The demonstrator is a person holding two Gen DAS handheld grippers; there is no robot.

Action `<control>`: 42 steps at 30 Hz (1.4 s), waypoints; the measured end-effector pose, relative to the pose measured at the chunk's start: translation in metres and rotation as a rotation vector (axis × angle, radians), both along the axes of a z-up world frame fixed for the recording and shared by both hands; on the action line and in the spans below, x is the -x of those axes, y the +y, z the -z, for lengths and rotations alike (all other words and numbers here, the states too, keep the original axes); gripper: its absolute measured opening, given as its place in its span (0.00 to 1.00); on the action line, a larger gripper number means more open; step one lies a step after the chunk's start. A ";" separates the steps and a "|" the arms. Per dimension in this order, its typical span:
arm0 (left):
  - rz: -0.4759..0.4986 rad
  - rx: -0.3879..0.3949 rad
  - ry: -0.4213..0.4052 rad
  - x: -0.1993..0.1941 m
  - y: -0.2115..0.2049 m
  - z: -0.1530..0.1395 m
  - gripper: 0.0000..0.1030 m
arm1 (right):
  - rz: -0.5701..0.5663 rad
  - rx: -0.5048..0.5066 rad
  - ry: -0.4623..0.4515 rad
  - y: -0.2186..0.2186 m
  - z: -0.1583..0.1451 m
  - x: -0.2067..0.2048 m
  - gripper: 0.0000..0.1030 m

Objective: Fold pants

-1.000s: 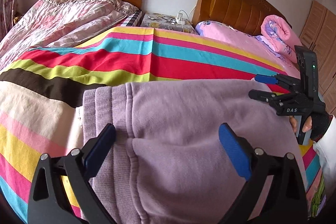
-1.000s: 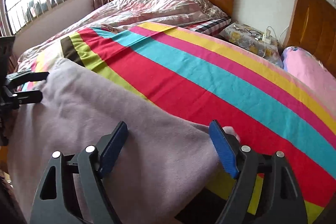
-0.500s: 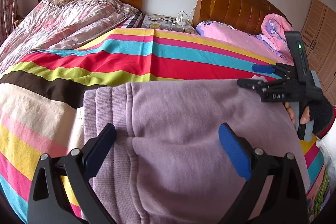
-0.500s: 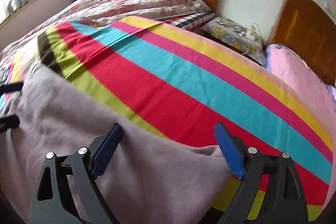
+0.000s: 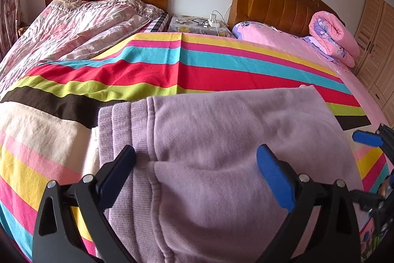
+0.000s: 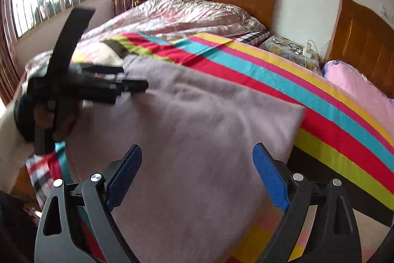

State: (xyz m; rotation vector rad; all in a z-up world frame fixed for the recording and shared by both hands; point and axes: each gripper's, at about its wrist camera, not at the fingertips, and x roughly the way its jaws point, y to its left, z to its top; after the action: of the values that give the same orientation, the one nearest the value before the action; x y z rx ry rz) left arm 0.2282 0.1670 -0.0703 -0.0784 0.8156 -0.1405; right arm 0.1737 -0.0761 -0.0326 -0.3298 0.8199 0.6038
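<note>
- The purple pants (image 5: 221, 152) lie flat on the striped blanket (image 5: 152, 70) that covers the bed, near its front edge.
- The waistband (image 5: 123, 125) (the ribbed part) is at the left end of the pants.
- The left gripper (image 5: 197, 171) hangs over the pants near the waistband. Its blue fingers (image 5: 273, 179) are spread wide apart and hold nothing.
- The right gripper (image 6: 197, 171) is over the other end of the pants. Its fingers (image 6: 269, 176) are wide apart too, with nothing between them.
- In the right wrist view the left gripper looks blurry on the far side of the pants, with a hand (image 6: 61, 115) around its handle.
- The far right corner of the pants (image 6: 299, 112) lies on the red and green stripes.
- Behind the blanket there is a small nightstand (image 5: 197, 25) with glasses (image 5: 198, 21) on it.
- A rolled pink quilt (image 5: 332, 38) sits far to the right of the pants, by the headboard (image 5: 278, 1).
</note>
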 end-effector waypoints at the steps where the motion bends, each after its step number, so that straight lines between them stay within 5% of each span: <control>1: -0.003 -0.007 0.007 -0.001 -0.001 -0.001 0.96 | 0.023 0.020 0.021 -0.001 0.007 -0.003 0.85; 4: -0.018 -0.044 -0.005 0.004 -0.007 -0.028 0.95 | 0.112 -0.046 0.040 -0.015 -0.001 -0.004 0.86; 8: 0.047 -0.009 -0.095 -0.005 -0.017 -0.069 0.99 | 0.069 -0.112 0.020 -0.011 -0.014 0.013 0.86; 14: 0.053 -0.130 0.123 -0.078 -0.023 -0.009 0.99 | -0.017 -0.072 0.038 0.016 0.001 0.041 0.86; 19: -0.012 -0.117 0.113 -0.084 -0.010 -0.007 0.98 | 0.047 -0.123 0.062 0.006 0.006 0.037 0.86; 26: -0.173 -0.114 -0.094 0.021 0.033 -0.078 0.98 | 0.114 -0.204 -0.038 -0.030 -0.021 0.066 0.86; 31: -0.118 -0.210 -0.085 0.088 0.014 -0.049 0.99 | 0.156 -0.173 -0.025 -0.039 -0.007 0.077 0.86; 35: -0.112 -0.252 0.052 0.098 0.010 0.003 0.99 | 0.190 -0.106 0.000 -0.040 0.015 0.074 0.86; 36: -0.115 -0.211 0.068 0.101 0.016 0.010 0.99 | 0.198 -0.130 0.012 -0.045 0.017 0.076 0.86; 39: -0.150 -0.149 0.070 0.117 0.026 0.000 0.99 | 0.202 -0.131 -0.012 -0.053 0.008 0.090 0.86; 42: -0.153 -0.152 -0.065 0.149 0.020 -0.038 0.99 | 0.221 -0.179 -0.074 -0.066 -0.013 0.099 0.86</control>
State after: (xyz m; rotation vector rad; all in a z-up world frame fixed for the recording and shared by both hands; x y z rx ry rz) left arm 0.0796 0.1870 -0.0319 0.0074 0.7505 0.0632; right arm 0.0748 -0.1422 -0.0199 -0.0960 0.7144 0.4515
